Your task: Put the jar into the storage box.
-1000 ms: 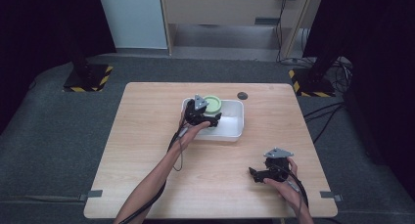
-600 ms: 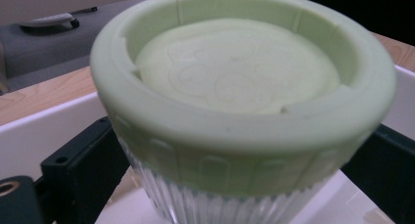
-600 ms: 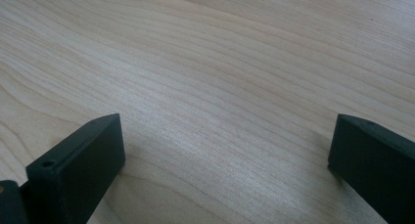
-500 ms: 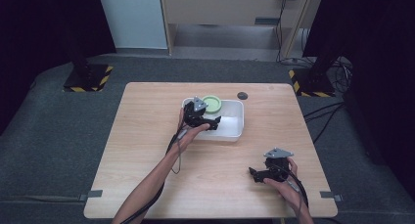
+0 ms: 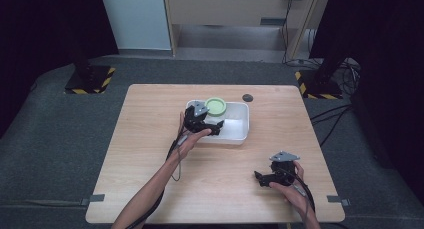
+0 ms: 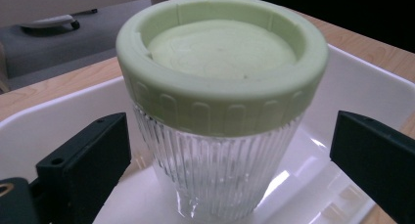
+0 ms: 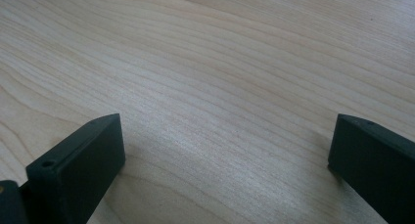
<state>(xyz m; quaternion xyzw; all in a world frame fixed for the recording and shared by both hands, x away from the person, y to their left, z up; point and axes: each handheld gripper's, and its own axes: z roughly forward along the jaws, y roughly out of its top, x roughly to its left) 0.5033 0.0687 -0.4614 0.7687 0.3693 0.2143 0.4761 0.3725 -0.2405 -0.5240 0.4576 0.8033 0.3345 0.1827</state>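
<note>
A ribbed clear glass jar (image 6: pixel 220 175) with a pale green lid (image 6: pixel 222 53) stands upright in a white tray (image 6: pixel 44 121). In the high view the jar's lid (image 5: pixel 216 106) sits in the tray's far left corner. My left gripper (image 6: pixel 227 136) is open, one jaw on each side of the jar, neither touching the glass. From above, the left gripper (image 5: pixel 202 123) hovers at the tray's (image 5: pixel 235 134) left end, just on the near side of the jar. My right gripper (image 5: pixel 270 178) rests near the table's front right, open over bare wood (image 7: pixel 225 111).
A small dark disc (image 5: pixel 247 97) lies on the table beyond the tray. The wooden table (image 5: pixel 150 159) has open surface to the left and along the front. Black stands with striped bases (image 5: pixel 90 81) flank the table on the grey floor.
My left gripper has drawn back a little toward the person, away from the green-lidded jar. The right gripper has stayed where it was.
</note>
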